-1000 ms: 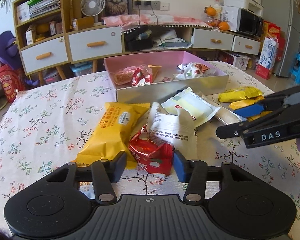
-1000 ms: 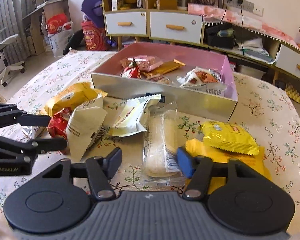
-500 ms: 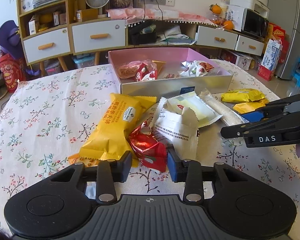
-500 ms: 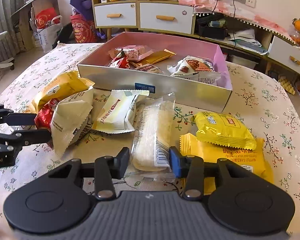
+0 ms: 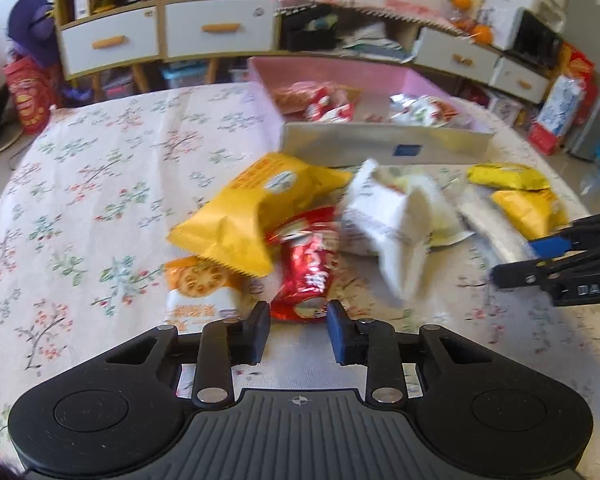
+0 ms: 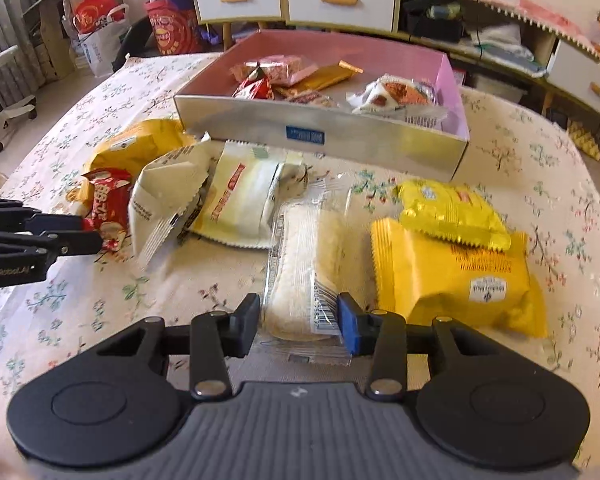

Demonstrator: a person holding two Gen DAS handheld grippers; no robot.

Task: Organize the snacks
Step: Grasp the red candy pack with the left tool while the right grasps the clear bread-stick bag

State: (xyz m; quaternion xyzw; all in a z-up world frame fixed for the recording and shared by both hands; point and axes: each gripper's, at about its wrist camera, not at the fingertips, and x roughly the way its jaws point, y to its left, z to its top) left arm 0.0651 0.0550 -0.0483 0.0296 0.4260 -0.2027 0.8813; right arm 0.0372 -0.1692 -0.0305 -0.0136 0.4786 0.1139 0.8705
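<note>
Left wrist view: the left tongs (image 5: 298, 330) are pinching the near end of the red packet (image 5: 306, 264), which is lying on the table (image 5: 100, 184) in front of the box (image 5: 384, 146). It looks like the pick-up step; next, lifting toward the box.

Right wrist view: the right tongs (image 6: 298, 322) are pinching the clear-wrapped bar (image 6: 308, 264), well in front of the box (image 6: 320, 136), beside yellow packs (image 6: 452, 272).

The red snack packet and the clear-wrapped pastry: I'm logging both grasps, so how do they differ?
The red snack packet is shiny and opaque; the clear-wrapped pastry shows its pale filling and a barcode. The red packet sits between the left gripper fingers, tucked under a yellow bag; the pastry sits between the right gripper fingers, uncovered. Both lie on the floral tablecloth, gripped at their near ends.
</note>
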